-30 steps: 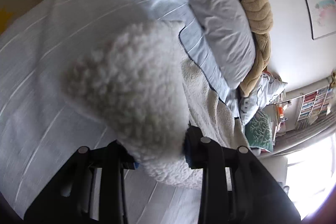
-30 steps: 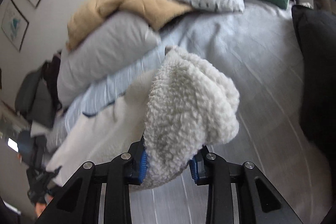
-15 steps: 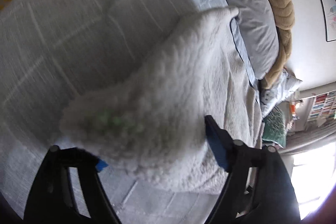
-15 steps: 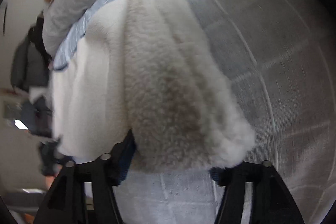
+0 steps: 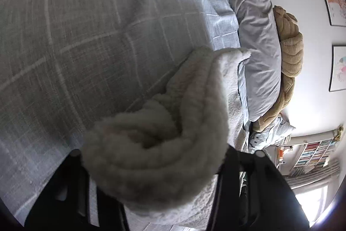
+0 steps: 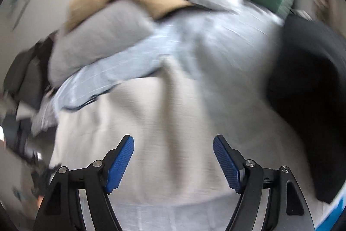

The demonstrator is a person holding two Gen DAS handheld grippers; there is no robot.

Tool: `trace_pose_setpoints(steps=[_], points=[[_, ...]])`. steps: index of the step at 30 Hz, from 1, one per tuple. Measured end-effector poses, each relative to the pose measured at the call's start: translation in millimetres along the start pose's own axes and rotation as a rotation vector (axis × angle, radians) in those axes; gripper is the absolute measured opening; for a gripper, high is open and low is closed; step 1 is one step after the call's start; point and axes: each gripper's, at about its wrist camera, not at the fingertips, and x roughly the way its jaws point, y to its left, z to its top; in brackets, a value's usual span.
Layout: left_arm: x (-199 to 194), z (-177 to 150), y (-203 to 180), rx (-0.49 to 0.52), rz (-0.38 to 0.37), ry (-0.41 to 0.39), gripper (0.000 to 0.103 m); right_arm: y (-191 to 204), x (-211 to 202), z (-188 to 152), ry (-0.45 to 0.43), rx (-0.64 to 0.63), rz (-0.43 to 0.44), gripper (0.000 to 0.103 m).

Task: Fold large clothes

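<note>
On the checked bedspread (image 5: 86,40), the fleece garment (image 5: 164,144) bunches across the left gripper (image 5: 151,168), grip hidden; right gripper (image 6: 173,162) spread wide, empty.

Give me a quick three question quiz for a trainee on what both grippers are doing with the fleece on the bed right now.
1. True or false: the right gripper grips fabric.
2. What bunches between the fingers of the left gripper? A) tan blanket B) white fleece garment C) green pillow
3. Fill in: the fleece lies on a grey checked ____.

Key: 1 false, its jaws stand open with nothing between them. 2 B. 3 bedspread.
</note>
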Motion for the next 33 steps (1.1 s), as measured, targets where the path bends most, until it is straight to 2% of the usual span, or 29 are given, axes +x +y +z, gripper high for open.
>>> trace_pose_setpoints(steps=[3, 5, 8, 11, 14, 16, 21, 24, 27, 28, 30, 32, 33], points=[[-10, 0, -12, 0.018, -0.026, -0.018, 0.039, 64, 13, -14, -0.004, -0.167, 0.055, 0.060], [-17, -1, -19, 0.020, -0.049, -0.025, 0.038, 103, 29, -25, 0.033, -0.257, 0.103, 0.041], [-27, -3, -29, 0.040, -0.074, -0.038, 0.037, 138, 58, -44, 0.116, -0.317, 0.163, 0.024], [-40, -7, -43, 0.076, -0.116, -0.051, 0.036, 164, 91, -63, 0.214, -0.352, 0.171, 0.017], [-54, -16, -65, 0.120, -0.196, -0.040, 0.035, 173, 131, -79, 0.322, -0.335, 0.135, 0.017], [-62, -27, -83, 0.164, -0.243, -0.034, 0.034, 172, 152, -86, 0.363, -0.315, 0.109, 0.017], [-68, -73, -145, 0.359, -0.315, -0.040, 0.034, 184, 165, -91, 0.355, -0.345, 0.057, 0.017], [-63, -103, -176, 0.445, -0.341, -0.036, 0.034, 179, 169, -86, 0.361, -0.287, 0.102, 0.017], [-53, -132, -204, 0.523, -0.364, -0.019, 0.034, 149, 157, -71, 0.385, -0.159, 0.216, 0.019], [-51, -140, -209, 0.546, -0.368, -0.014, 0.034, 134, 150, -61, 0.386, -0.087, 0.285, 0.022], [-38, -164, -221, 0.602, -0.360, 0.017, 0.035, 114, 137, -48, 0.352, -0.019, 0.338, 0.034], [-20, -187, -231, 0.665, -0.339, 0.061, 0.035, 83, 118, -31, 0.294, 0.061, 0.399, 0.063], [-12, -198, -234, 0.697, -0.326, 0.080, 0.035, 70, 111, -26, 0.272, 0.097, 0.419, 0.066]])
